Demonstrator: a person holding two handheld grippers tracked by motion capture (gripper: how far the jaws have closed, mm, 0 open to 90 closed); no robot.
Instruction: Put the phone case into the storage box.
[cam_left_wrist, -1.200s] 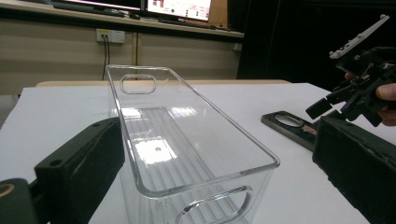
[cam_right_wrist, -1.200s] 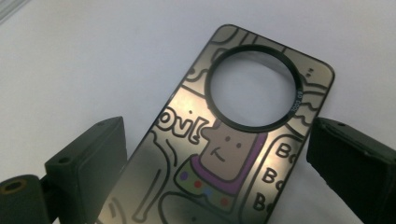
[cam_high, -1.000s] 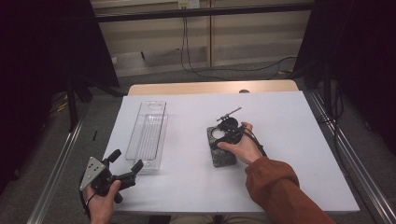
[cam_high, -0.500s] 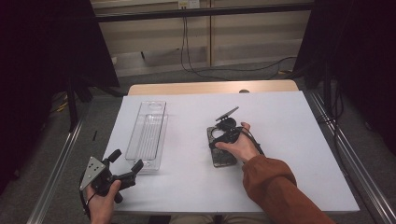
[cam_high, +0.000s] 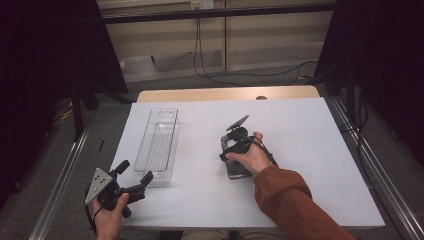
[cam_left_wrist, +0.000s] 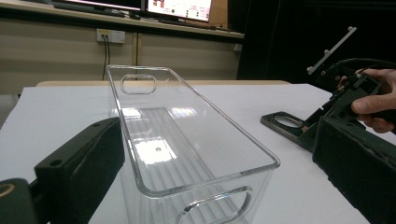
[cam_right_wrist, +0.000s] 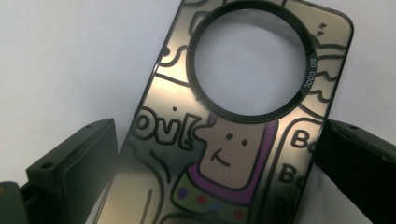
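A dark phone case (cam_right_wrist: 233, 154) with a cartoon figure and a round cut-out lies flat on the white table (cam_high: 310, 150). My right gripper (cam_right_wrist: 217, 126) points down at it with a jaw on each side. Its jaws have just been opening; the case (cam_high: 234, 172) sits between them and the left pad stands clear of its edge. A hand holds this gripper (cam_high: 232, 150) at mid-table. My left gripper (cam_high: 135, 170) rests open at the front left. Its jaws (cam_left_wrist: 219, 128) straddle the near end of a clear plastic bin (cam_left_wrist: 187, 140) without pressing it.
The clear bin (cam_high: 159, 145) runs lengthwise along the table's left side. Metal rails (cam_high: 65, 190) border both table sides. Cables (cam_high: 210, 65) lie on the floor beyond the far edge. The other gripper (cam_left_wrist: 345, 93) and the case (cam_left_wrist: 287, 122) appear at the right of the left gripper view.
The right hand and its gripper have shifted slightly over the phone case. The left hand, the bin and the case stay where they were.
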